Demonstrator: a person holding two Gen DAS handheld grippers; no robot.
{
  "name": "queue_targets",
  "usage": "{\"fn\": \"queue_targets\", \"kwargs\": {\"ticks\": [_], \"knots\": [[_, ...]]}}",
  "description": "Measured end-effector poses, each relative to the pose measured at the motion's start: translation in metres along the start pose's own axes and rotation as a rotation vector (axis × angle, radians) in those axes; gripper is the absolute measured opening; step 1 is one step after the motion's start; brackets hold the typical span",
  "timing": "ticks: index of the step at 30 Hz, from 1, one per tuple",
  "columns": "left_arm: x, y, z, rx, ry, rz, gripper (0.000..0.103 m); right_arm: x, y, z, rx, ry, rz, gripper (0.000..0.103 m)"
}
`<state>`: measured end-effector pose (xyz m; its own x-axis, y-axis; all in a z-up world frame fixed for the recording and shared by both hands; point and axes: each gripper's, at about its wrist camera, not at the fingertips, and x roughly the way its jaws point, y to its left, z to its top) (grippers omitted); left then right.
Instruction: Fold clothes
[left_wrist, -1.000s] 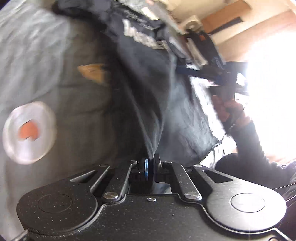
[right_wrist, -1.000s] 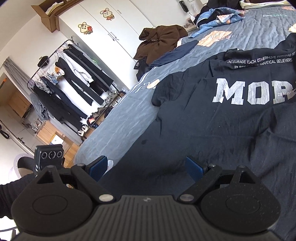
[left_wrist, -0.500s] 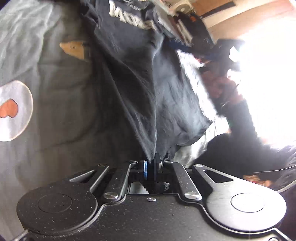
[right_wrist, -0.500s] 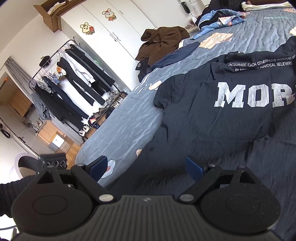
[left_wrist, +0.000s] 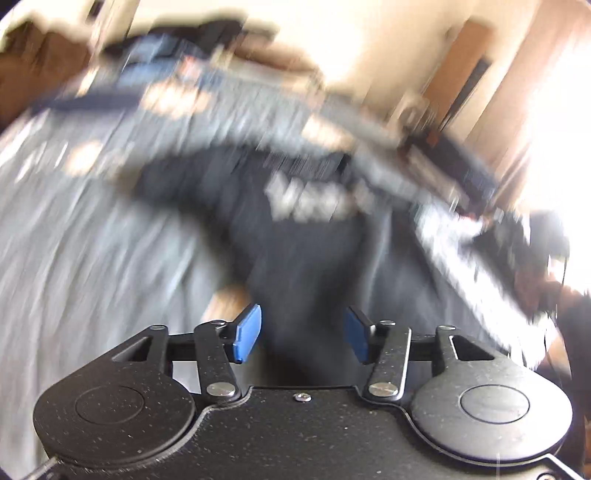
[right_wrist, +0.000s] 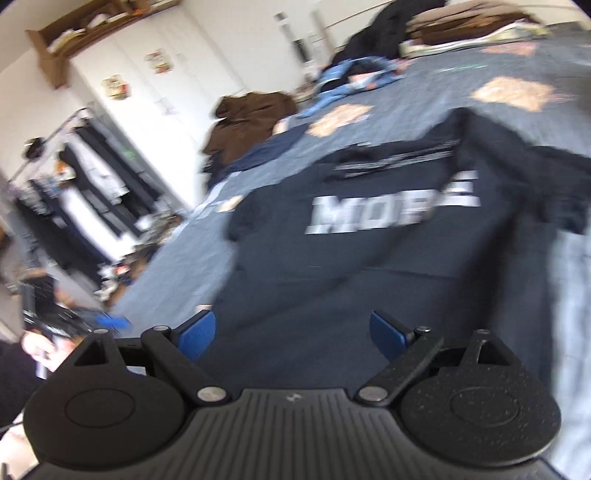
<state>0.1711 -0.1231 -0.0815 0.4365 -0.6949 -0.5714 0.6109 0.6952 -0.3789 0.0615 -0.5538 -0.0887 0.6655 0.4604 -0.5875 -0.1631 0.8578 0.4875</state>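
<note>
Letting go is where you are in the fold: your left gripper (left_wrist: 302, 334) has its jaws opening, and no cloth sits between the blue pads (left_wrist: 248, 332), only dark fabric lying below and beyond them. Your right gripper (right_wrist: 291, 336) stands wide apart as well and holds nothing.

Both views are smeared by motion, so fine creases are hard to read. What does show is the dark navy T-shirt (right_wrist: 388, 258) spread on the grey-blue bed (right_wrist: 177, 273), its white "MORE" lettering (right_wrist: 393, 208) facing up and readable from the right wrist view. One side of it, toward the right of that view, looks turned in, with bare bed beside it; how neat that edge lies you cannot tell from here.

The shirt's lower part lies just under and ahead of your right gripper, while the lettered chest and collar are well beyond the fingertips. From the left wrist view the shirt (left_wrist: 306, 254) runs straight ahead of the open jaws, the lettering farther off.

Judging by this, a side fold has been laid and the next one is due. That calls for picking a fresh edge, probably the opposite sleeve or the hem, closing each gripper on a single layer, and carrying it over evenly so the cloth does not bunch.

A brown garment (right_wrist: 243, 122) lies near the far edge of the bed, untouched.
</note>
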Motion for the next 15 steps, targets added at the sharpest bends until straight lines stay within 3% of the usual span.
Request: {"fn": "queue_targets", "kwargs": {"ticks": [3, 7, 9, 13, 15], "knots": [[0.05, -0.044, 0.03, 0.0, -0.114, -0.062, 0.06, -0.026, -0.031, -0.01, 0.047, -0.033, -0.152, 0.091], [0.103, -0.078, 0.037, -0.104, -0.234, -0.099, 0.06, -0.038, -0.067, -0.001, 0.08, -0.106, -0.224, 0.091], [0.116, -0.079, 0.032, -0.117, -0.207, -0.137, 0.06, -0.034, -0.087, 0.011, 0.089, -0.124, -0.256, 0.091], [0.125, -0.083, 0.032, -0.013, -0.204, -0.074, 0.06, -0.016, -0.139, 0.04, 0.158, -0.147, -0.272, 0.091], [0.13, -0.073, 0.033, -0.043, -0.202, -0.059, 0.06, 0.002, -0.173, 0.052, 0.228, -0.134, -0.275, 0.091]]}}
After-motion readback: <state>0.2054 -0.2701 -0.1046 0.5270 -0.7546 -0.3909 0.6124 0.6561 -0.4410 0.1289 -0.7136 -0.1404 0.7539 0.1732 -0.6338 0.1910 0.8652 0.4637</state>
